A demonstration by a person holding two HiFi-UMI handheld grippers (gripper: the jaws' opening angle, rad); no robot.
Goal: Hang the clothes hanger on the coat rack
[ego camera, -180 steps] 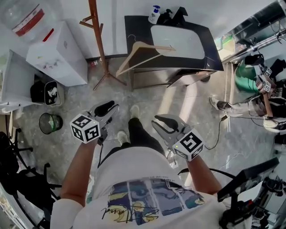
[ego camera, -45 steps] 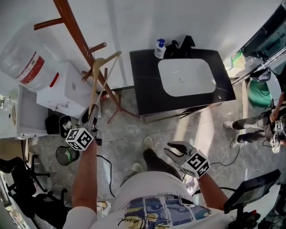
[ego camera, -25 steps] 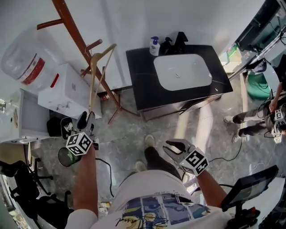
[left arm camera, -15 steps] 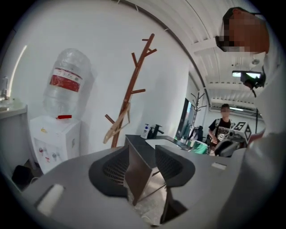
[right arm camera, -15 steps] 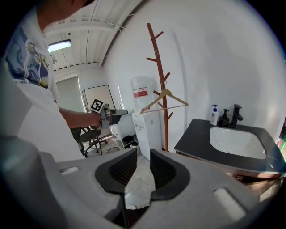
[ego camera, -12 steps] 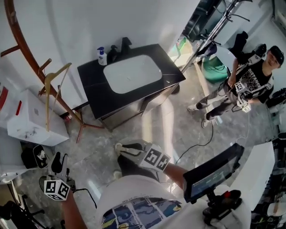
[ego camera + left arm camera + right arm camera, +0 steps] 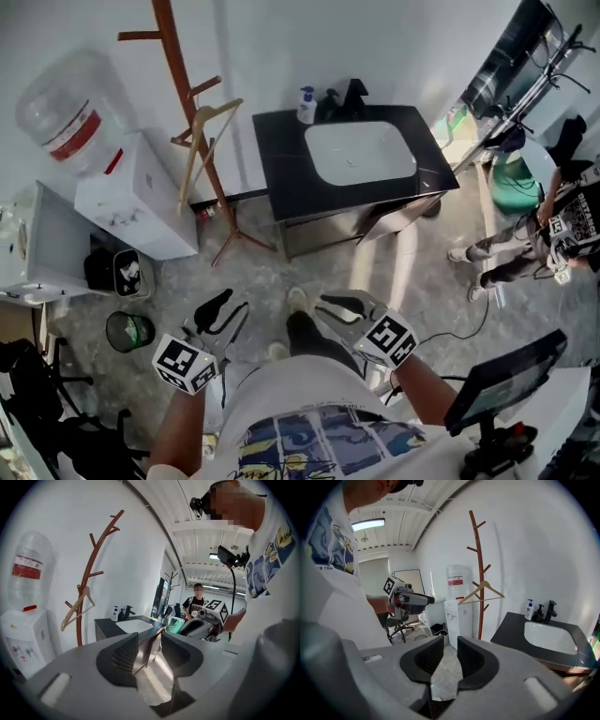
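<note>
Head view: draws the left gripper [image 7: 223,311] back from its reach a second ago toward the coat rack [image 7: 178,75], with the clothes hanger [image 7: 195,142] hooked on a peg, well apart from it and the right gripper [image 7: 339,307]; looks done, only retreat left. Left gripper view: shows jaws spread, just narrowed slightly, nothing between, hanger [image 7: 75,611] far off. Right gripper view: shows jaws apart and empty, hanger [image 7: 481,591] across the room.

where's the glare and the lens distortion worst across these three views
Head view: a bright sun streak glares off the floor beside the sink cabinet. Left gripper view: the fisheye lens bows the coat rack into an arc, and the corners go black. Right gripper view: the ceiling light is blown out to white.
</note>
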